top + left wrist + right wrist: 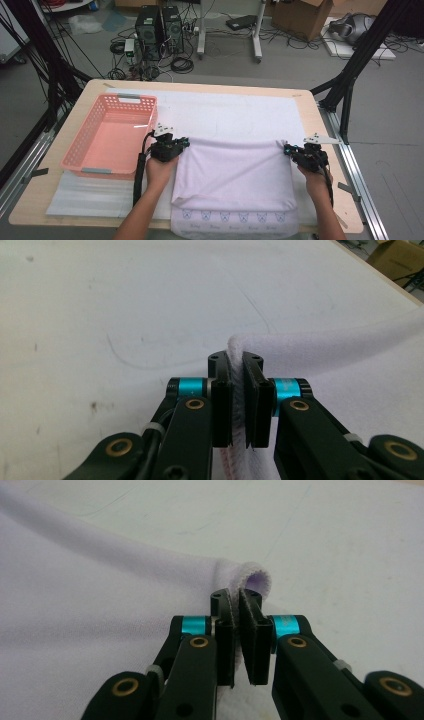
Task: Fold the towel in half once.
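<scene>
Both far corners of the towel (234,172) are pinched. My left gripper (184,143) clamps the left corner (239,390); my right gripper (287,148) is pressed onto the right corner (235,625). Towel lies mid-tabletop (310,115), on the white mat (230,112), just right of the pink basket (107,135). Its patterned hem hangs at the near edge. The held edge runs left-right. Grasp done; the fold toward me seems to remain, likely then the basket.

Grey floor; far off, computer towers (160,32) amid tangled cables, cardboard box (305,17) far right, black frame legs either side
</scene>
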`<action>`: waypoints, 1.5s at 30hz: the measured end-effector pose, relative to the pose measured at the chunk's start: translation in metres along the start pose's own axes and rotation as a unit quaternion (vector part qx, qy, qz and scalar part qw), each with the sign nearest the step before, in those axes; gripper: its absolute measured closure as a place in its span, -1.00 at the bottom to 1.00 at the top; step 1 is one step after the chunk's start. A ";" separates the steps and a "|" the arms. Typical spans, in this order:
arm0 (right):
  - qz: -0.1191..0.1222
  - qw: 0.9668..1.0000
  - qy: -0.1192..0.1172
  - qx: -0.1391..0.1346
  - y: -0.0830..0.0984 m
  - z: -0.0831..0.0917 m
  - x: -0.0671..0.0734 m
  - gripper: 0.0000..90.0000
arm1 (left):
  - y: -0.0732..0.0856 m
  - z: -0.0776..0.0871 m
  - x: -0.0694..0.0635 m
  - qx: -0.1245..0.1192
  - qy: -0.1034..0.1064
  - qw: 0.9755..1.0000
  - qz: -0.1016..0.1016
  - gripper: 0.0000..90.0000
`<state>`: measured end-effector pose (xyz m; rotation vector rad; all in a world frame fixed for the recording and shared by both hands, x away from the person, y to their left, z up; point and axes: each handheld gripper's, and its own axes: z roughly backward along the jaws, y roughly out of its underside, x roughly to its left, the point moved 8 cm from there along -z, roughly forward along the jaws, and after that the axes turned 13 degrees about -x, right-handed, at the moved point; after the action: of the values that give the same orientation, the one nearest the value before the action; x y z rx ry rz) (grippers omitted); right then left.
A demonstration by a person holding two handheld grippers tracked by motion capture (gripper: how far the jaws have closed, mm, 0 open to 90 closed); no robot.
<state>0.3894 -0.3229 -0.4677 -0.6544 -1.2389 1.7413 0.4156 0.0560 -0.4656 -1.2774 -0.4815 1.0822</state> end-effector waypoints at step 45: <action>-0.017 0.999 0.023 0.033 -0.033 -0.051 -0.031 0.40 | 0.002 -0.034 0.023 0.036 0.001 0.999 0.008 0.09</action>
<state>0.4568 -0.3222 -0.4578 -0.6281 -1.1487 1.7230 0.4536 0.0577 -0.4829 -1.2210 -0.4276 1.1030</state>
